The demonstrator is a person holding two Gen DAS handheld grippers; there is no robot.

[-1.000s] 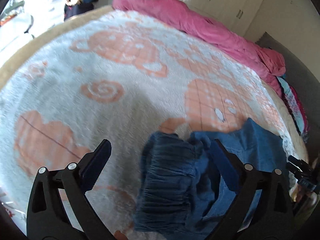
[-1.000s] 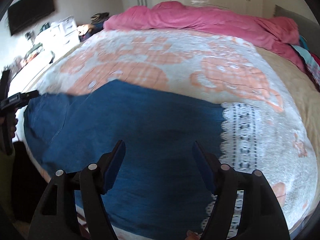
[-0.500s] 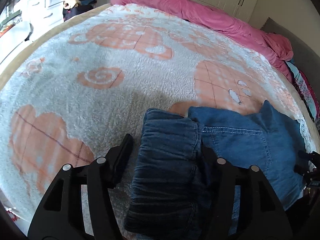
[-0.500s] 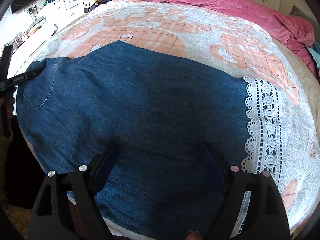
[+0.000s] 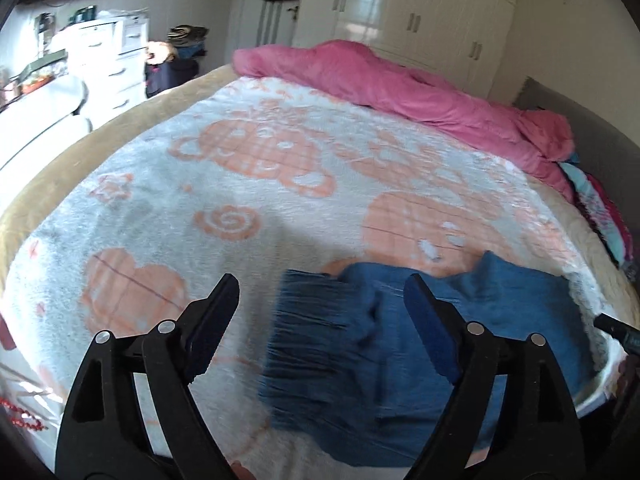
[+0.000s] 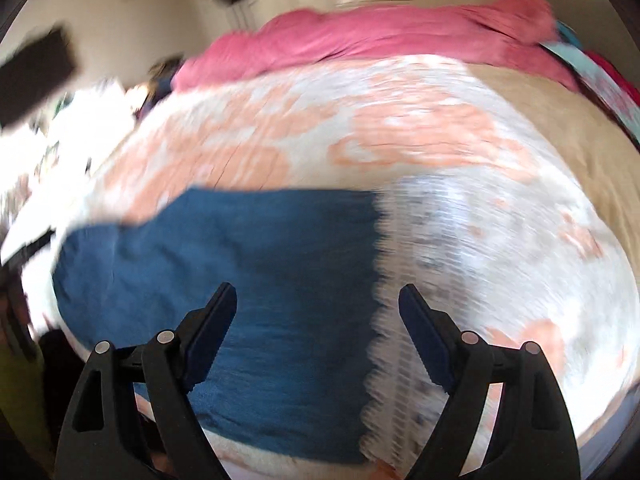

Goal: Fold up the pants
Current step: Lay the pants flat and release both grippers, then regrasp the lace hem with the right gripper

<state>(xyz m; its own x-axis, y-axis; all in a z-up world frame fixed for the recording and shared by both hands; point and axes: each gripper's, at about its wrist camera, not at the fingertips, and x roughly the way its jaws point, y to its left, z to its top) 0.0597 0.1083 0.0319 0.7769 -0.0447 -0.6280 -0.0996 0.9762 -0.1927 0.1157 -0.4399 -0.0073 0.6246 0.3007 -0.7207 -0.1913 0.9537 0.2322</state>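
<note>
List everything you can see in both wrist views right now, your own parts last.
pants: one, blue denim, near edge of the bed, gathered waistband at their left end.
blanket: one, white with orange patterns, lace trim at its right end, spread over the bed.
duvet: one, pink, bunched along the far side.
drawers: one unit, white, far left by the wall.
wardrobe: white doors, back wall.
left gripper: black, above the waistband, jaws opening, nothing between them.
right gripper: black, above the pants' right end, jaws open, empty; view blurred.
</note>
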